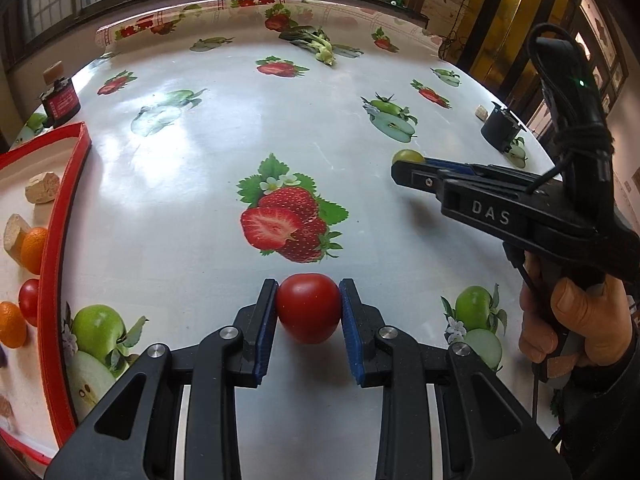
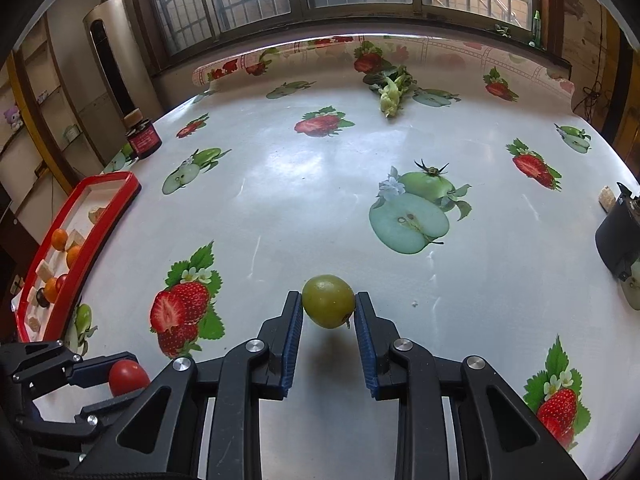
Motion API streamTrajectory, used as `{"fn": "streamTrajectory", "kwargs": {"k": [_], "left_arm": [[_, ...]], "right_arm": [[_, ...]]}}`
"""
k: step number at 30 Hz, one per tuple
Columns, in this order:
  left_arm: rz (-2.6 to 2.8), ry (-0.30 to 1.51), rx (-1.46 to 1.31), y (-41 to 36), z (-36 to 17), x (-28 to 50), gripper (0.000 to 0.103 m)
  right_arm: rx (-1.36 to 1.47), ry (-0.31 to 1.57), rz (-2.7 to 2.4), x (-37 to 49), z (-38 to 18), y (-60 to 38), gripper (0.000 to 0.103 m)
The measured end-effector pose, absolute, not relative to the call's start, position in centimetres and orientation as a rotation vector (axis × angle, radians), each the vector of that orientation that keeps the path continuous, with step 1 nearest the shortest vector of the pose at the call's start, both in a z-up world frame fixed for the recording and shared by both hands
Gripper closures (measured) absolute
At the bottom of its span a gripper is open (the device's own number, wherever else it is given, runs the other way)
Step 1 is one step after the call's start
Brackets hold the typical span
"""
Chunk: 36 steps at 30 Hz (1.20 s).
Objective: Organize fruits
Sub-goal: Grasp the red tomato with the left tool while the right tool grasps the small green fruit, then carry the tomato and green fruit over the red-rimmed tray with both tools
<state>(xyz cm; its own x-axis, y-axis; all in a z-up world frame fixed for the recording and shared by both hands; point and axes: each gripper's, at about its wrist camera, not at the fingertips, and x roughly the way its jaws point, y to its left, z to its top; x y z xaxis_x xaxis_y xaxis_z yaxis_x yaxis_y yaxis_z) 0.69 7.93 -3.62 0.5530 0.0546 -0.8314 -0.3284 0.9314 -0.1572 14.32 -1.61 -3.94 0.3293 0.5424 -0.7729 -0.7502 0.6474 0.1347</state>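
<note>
My left gripper (image 1: 308,300) is shut on a red tomato (image 1: 308,307), just above the fruit-print tablecloth; it also shows in the right wrist view (image 2: 127,377). My right gripper (image 2: 328,307) is shut on a small green fruit (image 2: 328,306) and holds it above the table, with its shadow below; in the left wrist view this gripper (image 1: 404,166) is at the right, with the green fruit (image 1: 408,157) at its tips. A red-rimmed white tray (image 1: 60,216) at the left holds oranges (image 1: 34,249), a small tomato (image 1: 29,301) and pale chunks.
A dark jar with a cork lid (image 2: 143,136) stands at the far left beyond the tray (image 2: 108,216). A leafy green vegetable (image 2: 390,92) lies at the far edge. A black container (image 2: 618,236) sits at the right edge with a cork piece (image 2: 607,197) beside it.
</note>
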Motion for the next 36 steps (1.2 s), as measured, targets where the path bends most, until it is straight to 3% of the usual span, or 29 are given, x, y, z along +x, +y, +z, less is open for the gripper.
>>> {"fn": "streamTrajectory", "kwargs": {"k": [36], "left_arm": [[0.504, 0.826, -0.387, 16.8, -0.3, -8.9, 0.075]], "right_arm": [[-0.292, 0.828, 1.115, 1.7, -0.2, 5.5, 0.076]]}}
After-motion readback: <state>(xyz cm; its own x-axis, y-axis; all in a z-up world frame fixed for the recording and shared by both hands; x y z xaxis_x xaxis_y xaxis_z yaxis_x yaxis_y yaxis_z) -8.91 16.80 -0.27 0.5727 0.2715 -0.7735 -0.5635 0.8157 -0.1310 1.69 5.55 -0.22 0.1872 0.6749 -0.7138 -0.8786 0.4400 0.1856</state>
